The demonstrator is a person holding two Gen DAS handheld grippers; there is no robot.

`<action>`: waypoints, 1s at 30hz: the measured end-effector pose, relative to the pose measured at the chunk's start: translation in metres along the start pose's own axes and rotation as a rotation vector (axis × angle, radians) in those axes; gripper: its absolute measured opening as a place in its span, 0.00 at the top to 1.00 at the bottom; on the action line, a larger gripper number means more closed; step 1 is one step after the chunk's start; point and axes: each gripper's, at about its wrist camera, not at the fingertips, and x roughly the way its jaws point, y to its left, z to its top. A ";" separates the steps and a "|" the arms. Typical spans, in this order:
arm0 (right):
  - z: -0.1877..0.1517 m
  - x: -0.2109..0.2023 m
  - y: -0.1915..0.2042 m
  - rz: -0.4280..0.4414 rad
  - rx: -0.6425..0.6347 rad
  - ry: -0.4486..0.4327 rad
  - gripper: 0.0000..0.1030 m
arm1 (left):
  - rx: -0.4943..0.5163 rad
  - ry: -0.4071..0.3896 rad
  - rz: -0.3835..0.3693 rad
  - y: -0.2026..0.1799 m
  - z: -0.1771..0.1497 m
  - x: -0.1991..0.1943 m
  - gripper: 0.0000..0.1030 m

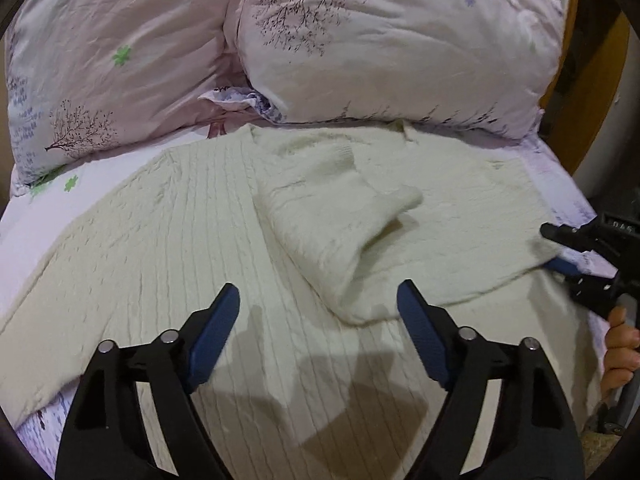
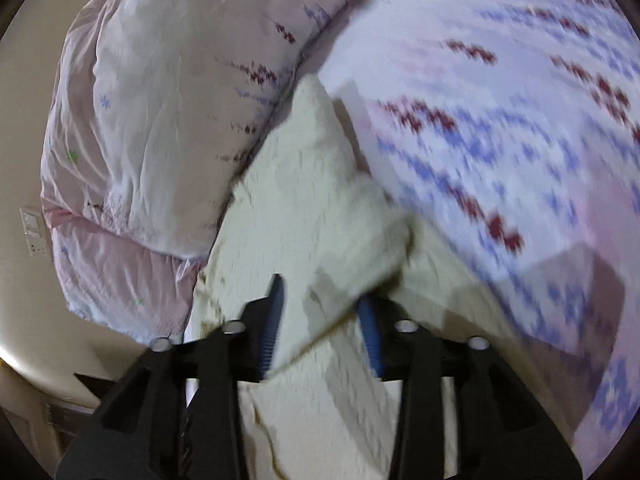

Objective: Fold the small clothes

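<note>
A cream cable-knit sweater lies spread on the bed, with one sleeve folded across its body. My left gripper is open and empty, hovering just above the sweater's lower middle. My right gripper shows at the right edge of the left wrist view, its jaws closed on the sweater's right edge. In the right wrist view the right gripper has a thick fold of the cream sweater between its blue pads; this view is blurred.
Two pink floral pillows lie behind the sweater at the head of the bed. The floral bedsheet surrounds the sweater. A wooden headboard and the bed's right edge are at the right. A wall socket is at the left.
</note>
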 end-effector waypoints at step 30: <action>-0.017 -0.016 -0.002 -0.135 -0.119 -0.196 0.92 | -0.471 -0.046 -0.092 0.098 -0.014 0.003 0.78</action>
